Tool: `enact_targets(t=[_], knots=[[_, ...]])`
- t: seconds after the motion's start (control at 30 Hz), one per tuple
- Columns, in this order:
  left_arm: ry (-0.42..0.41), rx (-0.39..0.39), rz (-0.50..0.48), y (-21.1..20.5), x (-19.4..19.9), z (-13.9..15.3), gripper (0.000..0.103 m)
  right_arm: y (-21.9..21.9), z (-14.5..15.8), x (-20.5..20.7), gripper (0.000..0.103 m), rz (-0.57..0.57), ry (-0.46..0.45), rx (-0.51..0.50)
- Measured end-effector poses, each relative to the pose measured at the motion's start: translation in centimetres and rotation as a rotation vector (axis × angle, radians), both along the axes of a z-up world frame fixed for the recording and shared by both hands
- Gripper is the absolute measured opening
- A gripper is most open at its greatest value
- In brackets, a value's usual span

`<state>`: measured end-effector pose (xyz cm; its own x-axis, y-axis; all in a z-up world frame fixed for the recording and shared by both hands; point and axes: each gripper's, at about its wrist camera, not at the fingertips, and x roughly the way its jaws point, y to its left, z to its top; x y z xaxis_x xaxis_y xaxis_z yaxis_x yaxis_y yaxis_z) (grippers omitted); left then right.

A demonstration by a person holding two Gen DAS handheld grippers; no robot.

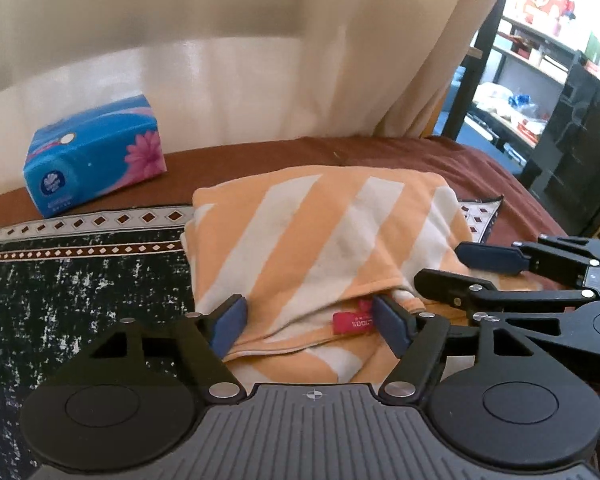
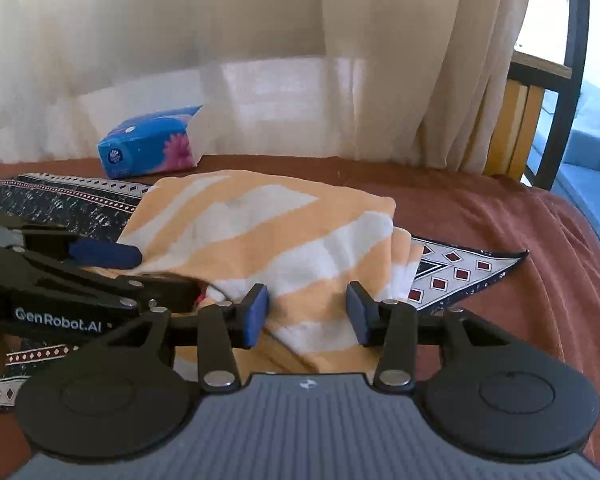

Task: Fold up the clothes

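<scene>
Grippers (image 1: pixel 306 322) (image 2: pixel 307 312) low over garment (image 1: pixel 320 240), jaws apart.

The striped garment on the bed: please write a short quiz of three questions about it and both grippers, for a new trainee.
1. True or false: the left gripper is shut on the orange-and-white striped garment.
2. Which thing stands behind the garment, near the curtain? A) a red mug B) a blue tissue box C) a laptop
3. Fill in: the small tag near the garment's near edge is ____ in colour.

Key
1. False: both the left and the right gripper are open, fingers either side of folds of the cloth.
2. B.
3. Red: the red label shows between the left gripper's fingers.
</scene>
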<state>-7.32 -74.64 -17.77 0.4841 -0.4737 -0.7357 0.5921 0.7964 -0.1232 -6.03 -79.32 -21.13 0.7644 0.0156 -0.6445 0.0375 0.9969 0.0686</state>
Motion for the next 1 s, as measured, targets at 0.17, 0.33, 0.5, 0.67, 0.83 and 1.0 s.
enact_targets(t=[0.17, 0.33, 0.5, 0.67, 0.83, 1.0], knots=[[0.059, 0.005, 0.043, 0.5, -0.3, 1.7, 0.081, -0.5, 1.1, 0.4, 0.051, 0.013, 0.032, 0.021], [0.089, 0.056, 0.088, 1.4, -2.1, 4.6, 0.084, -1.5, 5.1, -2.4, 0.055, -0.025, -0.012, 0.129], [0.101, 0.056, 0.122, 2.6, -4.5, 8.1, 0.098, -1.5, 8.8, -5.4, 0.078, -0.040, -0.053, 0.161], [0.092, 0.087, 0.154, 2.8, -5.8, 9.4, 0.103, -1.1, 10.9, -7.0, 0.103, -0.028, -0.004, 0.192], [0.010, 0.058, 0.157, 3.3, -7.7, 11.2, 0.103, -0.5, 11.3, -8.5, 0.103, -0.048, 0.008, 0.144], [-0.011, 0.046, 0.168, 3.3, -8.6, 12.2, 0.103, -0.6, 11.2, -9.2, 0.103, -0.065, 0.020, 0.130]])
